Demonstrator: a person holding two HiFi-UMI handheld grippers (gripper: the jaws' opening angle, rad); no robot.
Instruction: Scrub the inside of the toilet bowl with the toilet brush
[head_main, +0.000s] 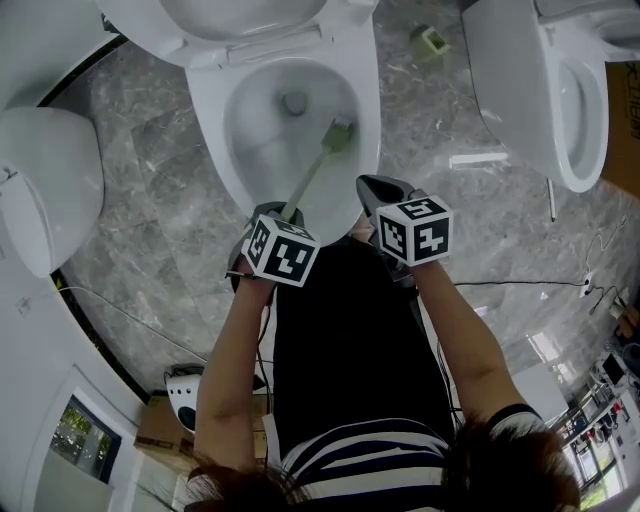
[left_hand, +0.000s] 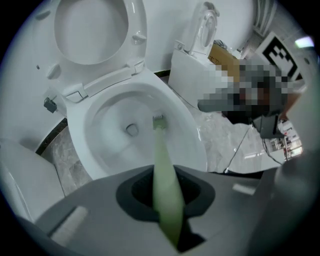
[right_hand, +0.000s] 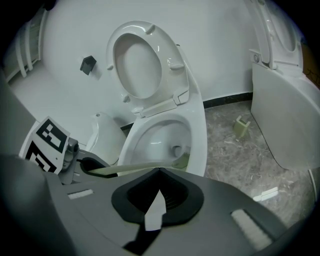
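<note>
The white toilet bowl (head_main: 208, 110) stands open in the upper middle of the head view, its seat and lid raised (right_hand: 137, 62). A pale green toilet brush has its head (head_main: 337, 135) down inside the bowl, on the right wall beside the drain. Its handle (head_main: 308, 178) slants back over the front rim into my left gripper (head_main: 285, 215). In the left gripper view that gripper (left_hand: 167, 200) is shut on the handle and the brush head (left_hand: 158, 121) sits by the drain. My right gripper (head_main: 380, 192) hovers just right of the bowl's front rim, jaws closed together (right_hand: 157, 200) with nothing held.
Another toilet (head_main: 50, 180) stands at the left and a third (head_main: 560, 90) at the right. A small green holder (head_main: 432, 40) and a white strip (head_main: 478, 158) lie on the grey marble floor. Cables run along the floor. A cardboard box (head_main: 160, 430) sits behind the person.
</note>
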